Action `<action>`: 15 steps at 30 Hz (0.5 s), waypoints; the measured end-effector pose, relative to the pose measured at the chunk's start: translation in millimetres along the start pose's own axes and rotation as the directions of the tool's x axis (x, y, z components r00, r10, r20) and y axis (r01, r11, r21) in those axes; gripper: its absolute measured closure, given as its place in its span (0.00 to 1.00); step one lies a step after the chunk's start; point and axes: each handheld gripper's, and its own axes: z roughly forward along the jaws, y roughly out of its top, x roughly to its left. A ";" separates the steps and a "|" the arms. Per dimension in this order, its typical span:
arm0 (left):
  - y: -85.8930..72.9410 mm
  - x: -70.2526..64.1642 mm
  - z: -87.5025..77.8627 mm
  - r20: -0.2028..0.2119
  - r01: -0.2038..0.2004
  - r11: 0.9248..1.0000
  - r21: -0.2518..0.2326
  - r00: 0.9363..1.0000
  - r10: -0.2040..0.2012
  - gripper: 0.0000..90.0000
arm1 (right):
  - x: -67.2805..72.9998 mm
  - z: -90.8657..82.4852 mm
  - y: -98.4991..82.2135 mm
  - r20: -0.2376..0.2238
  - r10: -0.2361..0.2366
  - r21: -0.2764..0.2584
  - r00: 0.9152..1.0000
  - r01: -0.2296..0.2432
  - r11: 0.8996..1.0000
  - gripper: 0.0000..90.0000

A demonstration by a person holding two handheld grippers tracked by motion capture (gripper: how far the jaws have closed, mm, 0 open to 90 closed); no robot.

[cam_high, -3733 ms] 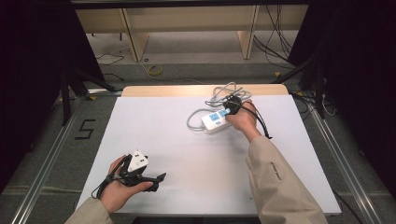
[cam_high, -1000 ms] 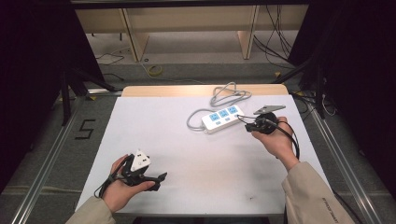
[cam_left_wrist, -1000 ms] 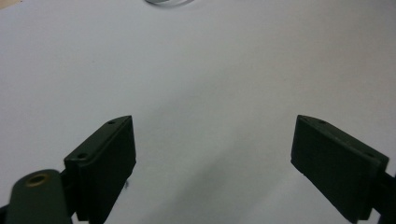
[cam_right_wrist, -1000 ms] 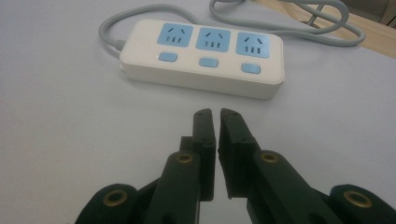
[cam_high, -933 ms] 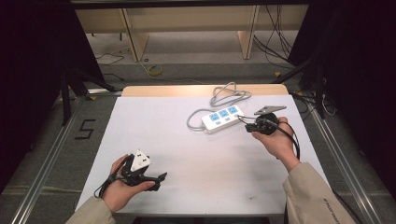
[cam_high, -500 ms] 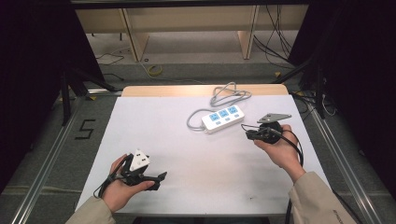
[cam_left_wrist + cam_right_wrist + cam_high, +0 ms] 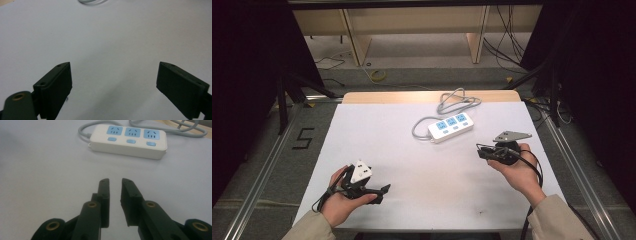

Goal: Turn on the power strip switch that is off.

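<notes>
A: The right tool (image 7: 484,151) has pulled back from the white plastic power strip with three blue sockets (image 7: 451,126), which now lies alone mid-worktop, grey cord (image 7: 457,100) looped behind it.

B: Its jaws have just been opening, a narrow gap with nothing between them. Looks like placing is done.

A: The left tool (image 7: 379,190) rests near the front edge, jaws wide apart, empty.

B: White matte worktop (image 7: 387,135), wooden shelving (image 7: 412,22) beyond, dark curtains either side.

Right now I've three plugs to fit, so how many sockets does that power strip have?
3, in one row on the power strip: one nearest the cord's end, one in the middle, one at the far end. None looks hidden.
</notes>
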 end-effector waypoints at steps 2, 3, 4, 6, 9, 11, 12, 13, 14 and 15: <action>0.0 0.4 0.0 0.001 -0.002 1.000 0.002 1.000 0.002 0.14 | 1.0 -2.0 -2.0 -0.002 0.000 -0.002 1.000 0.000 1.000 0.85; -0.2 0.2 0.0 0.002 0.001 1.000 0.002 1.000 -0.001 0.14 | 2.1 -3.4 -3.4 -0.005 0.003 -0.004 1.000 -0.003 1.000 0.84; -0.2 0.2 0.1 0.002 0.002 1.000 0.002 1.000 -0.002 0.14 | 2.7 -4.1 -4.3 -0.005 0.002 -0.005 1.000 -0.002 1.000 0.83; -0.2 0.5 -0.1 0.001 -0.001 1.000 0.002 1.000 0.001 0.14 | 4.1 -6.4 -6.8 -0.003 0.002 -0.007 1.000 -0.002 1.000 0.81; -0.4 0.5 -0.3 0.000 0.000 1.000 0.001 1.000 0.000 0.14 | 6.2 -9.7 -11.3 -0.003 0.009 -0.015 1.000 -0.009 1.000 0.77; -0.6 0.3 -0.4 0.001 0.003 1.000 0.002 1.000 -0.003 0.14 | 7.5 -11.9 -14.5 -0.003 0.016 -0.020 1.000 -0.016 1.000 0.75; -0.7 0.3 -0.4 0.001 0.003 1.000 0.002 1.000 -0.003 0.14 | 8.5 -13.4 -16.5 -0.005 0.022 -0.022 1.000 -0.022 1.000 0.74; -0.7 0.4 -0.4 0.002 0.002 1.000 0.002 1.000 -0.002 0.14 | 8.9 -14.3 -17.6 -0.005 0.024 -0.025 1.000 -0.024 0.999 0.73; -0.7 0.4 -0.5 0.002 0.002 1.000 0.002 1.000 -0.002 0.14 | 9.6 -15.5 -19.0 -0.004 0.028 -0.028 1.000 -0.028 0.999 0.72; -0.8 0.5 -0.5 0.002 0.002 1.000 0.002 1.000 -0.002 0.14 | 10.3 -17.0 -21.0 -0.006 0.031 -0.034 0.999 -0.032 0.999 0.70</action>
